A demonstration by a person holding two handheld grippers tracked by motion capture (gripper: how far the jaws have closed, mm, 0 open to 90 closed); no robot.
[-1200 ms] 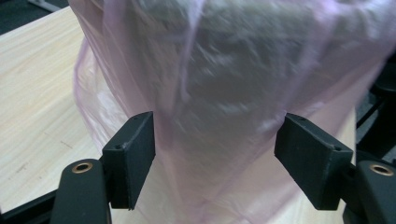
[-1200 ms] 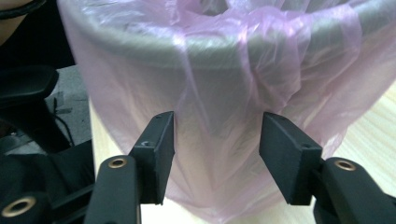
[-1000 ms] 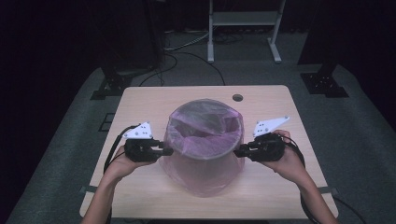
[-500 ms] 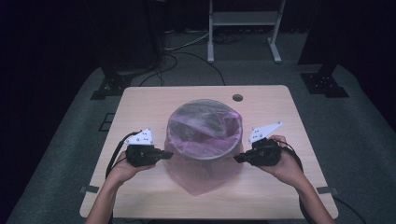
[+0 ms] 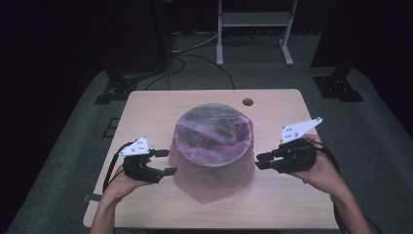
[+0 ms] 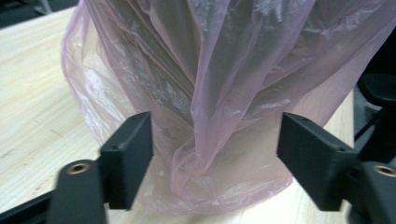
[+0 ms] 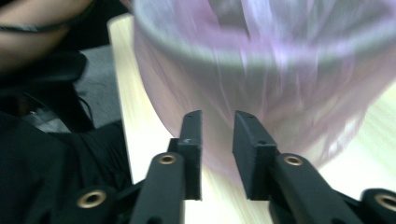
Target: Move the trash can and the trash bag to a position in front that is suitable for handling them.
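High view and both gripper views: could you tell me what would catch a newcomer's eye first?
The round bin lined with a pink plastic bag stands out at the middle of the wooden table, the bag draped down its outside. The left gripper and the right gripper flank it, neither pressing on the bag. Their jaws have just been opening, the left pair wide around a hanging fold, the right pair narrow.
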